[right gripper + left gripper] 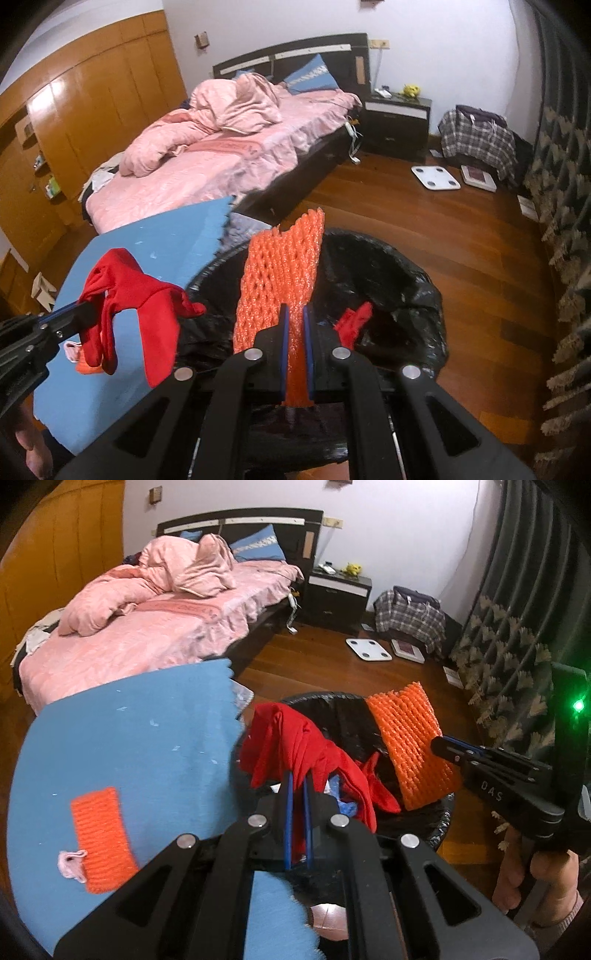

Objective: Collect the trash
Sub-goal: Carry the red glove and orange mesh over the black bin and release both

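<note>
Trash bin (406, 273): black-lined, below both grippers
Left gripper (298, 775): jaws clamp red cloth (295, 738)
Right gripper (294, 314): jaws clamp orange foam net (280, 266)

Soft red cloth (295, 738) is pinched in the matt black left claw (298, 779), and ribbed orange foam netting (280, 273) in the right claw (295, 314). A glossy, crinkled black plastic liner (406, 295) is seen above polished wooden floor (443, 229), beside a matt blue foam mat (129, 746).

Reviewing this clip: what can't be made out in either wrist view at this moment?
- Black-lined trash bin: its bottom contents, dark and covered by the red cloth and orange foam net, both views.
- Small pink scrap on the blue mat: too small to identify.
</note>
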The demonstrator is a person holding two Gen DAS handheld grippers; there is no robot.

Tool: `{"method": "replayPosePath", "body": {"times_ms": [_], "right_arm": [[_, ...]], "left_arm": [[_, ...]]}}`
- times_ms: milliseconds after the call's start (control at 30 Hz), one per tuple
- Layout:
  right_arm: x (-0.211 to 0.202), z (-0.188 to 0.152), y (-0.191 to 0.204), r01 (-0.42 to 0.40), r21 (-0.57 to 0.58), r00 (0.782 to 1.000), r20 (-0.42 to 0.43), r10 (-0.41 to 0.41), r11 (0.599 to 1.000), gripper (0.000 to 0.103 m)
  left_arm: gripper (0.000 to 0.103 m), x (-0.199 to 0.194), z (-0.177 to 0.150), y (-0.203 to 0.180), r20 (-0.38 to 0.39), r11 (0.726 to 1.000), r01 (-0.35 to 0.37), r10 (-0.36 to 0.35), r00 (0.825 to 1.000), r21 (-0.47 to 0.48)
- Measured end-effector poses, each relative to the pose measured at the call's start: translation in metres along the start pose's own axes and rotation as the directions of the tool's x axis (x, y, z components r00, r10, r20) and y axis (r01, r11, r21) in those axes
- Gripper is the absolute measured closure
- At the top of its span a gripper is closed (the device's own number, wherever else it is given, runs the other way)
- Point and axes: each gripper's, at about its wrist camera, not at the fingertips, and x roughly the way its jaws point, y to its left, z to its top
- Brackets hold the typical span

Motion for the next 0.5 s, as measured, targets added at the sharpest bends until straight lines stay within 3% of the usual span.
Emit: {"method": "replayPosePath", "body": {"times_ms": [333, 400, 433, 467, 500], "right_arm": [[0.039, -0.003, -0.04, 0.033, 0.036, 0.998, -0.053, -0.031, 0.999, 0.095], [0.048, -0.005, -0.042, 0.04, 0.039, 0.996, -0.084, -0.036, 0.998, 0.088], [0.054, -0.008, -0.045, 0.039, 0.052, 0.994, -0.104, -0.034, 0.998, 0.075], [0.057, -0.01, -0.047, 0.041, 0.055, 0.993, -0.113, -0.034, 0.998, 0.067], [0.058, -0.013, -0.048, 0.045, 0.057, 0.993, -0.115, -0.039, 0.997, 0.067]], "left_arm": [[0.096, 0.058, 0.002, -0.024, -0.065, 0.999, 0.028, -0.026, 0.998, 0.028], [0.083, 0.072, -0.002, -0.023, -0.098, 0.999, 0.033, -0.03, 0.995, 0.033], [0.067, 0.078, -0.005, -0.022, -0.111, 0.999, 0.023, -0.019, 0.994, 0.033], [0.062, 0.082, -0.008, -0.02, -0.117, 0.999, 0.017, -0.013, 0.993, 0.032], [0.062, 0.084, -0.01, -0.016, -0.124, 0.999, 0.016, -0.013, 0.992, 0.029]]}}
